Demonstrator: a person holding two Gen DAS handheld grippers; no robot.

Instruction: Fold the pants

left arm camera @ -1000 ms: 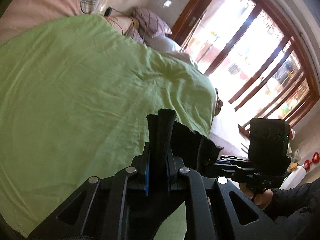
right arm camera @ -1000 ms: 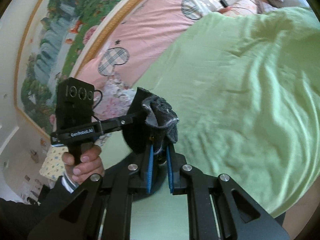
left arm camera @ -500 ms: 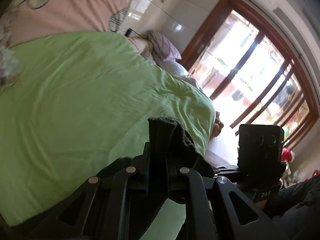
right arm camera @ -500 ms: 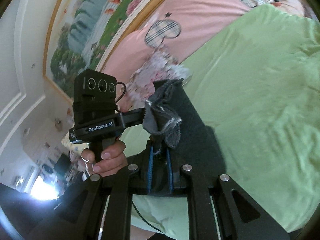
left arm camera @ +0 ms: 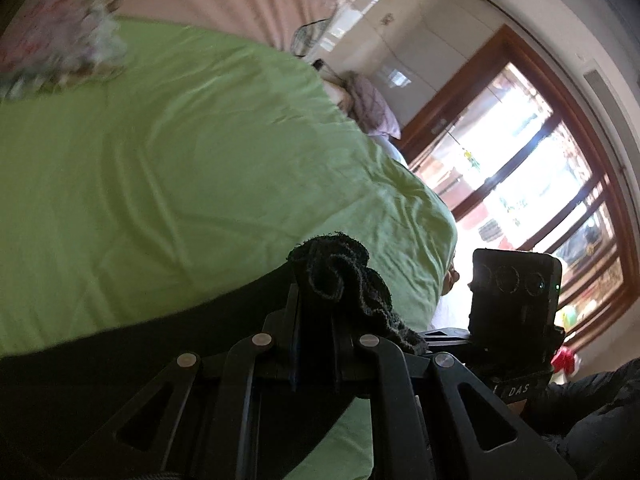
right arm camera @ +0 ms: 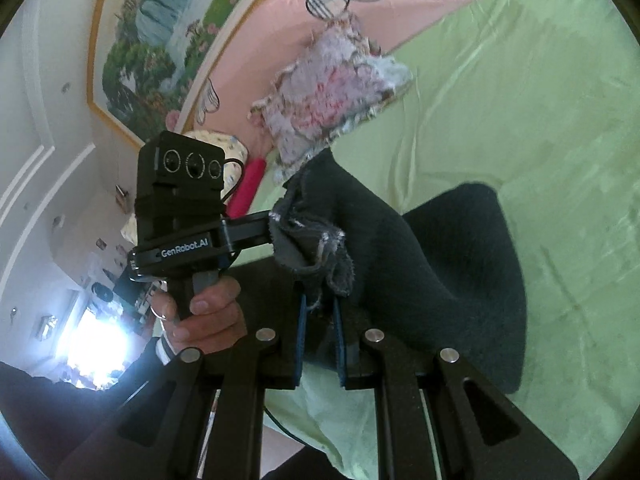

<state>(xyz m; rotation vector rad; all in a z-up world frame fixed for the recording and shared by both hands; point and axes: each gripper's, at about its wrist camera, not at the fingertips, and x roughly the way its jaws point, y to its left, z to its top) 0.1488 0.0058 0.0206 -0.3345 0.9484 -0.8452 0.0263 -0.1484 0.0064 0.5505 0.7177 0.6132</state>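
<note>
The dark pants [right arm camera: 432, 264] hang between both grippers above the green bed cover [right arm camera: 540, 120]. My right gripper [right arm camera: 320, 308] is shut on a frayed edge of the pants, which bunches above its fingers. My left gripper [left arm camera: 316, 308] is shut on another bunched edge of the pants [left arm camera: 340, 276]. The cloth drapes down and left of it in the left wrist view. Each gripper shows in the other's view: the left one [right arm camera: 180, 216] in a hand, the right one [left arm camera: 512, 300] beside the bed's corner.
A floral cushion [right arm camera: 332, 92] lies at the bed cover's far edge, by a pink sheet [right arm camera: 420, 12]. A pillow [left arm camera: 372, 108] lies at the head end. A wood-framed window [left arm camera: 540, 184] stands beyond the bed. A painting [right arm camera: 180, 36] hangs on the wall.
Both grippers have lifted and swung with the pants. More dark cloth now hangs in view over the bed cover. The floral cushion has come into both views.
</note>
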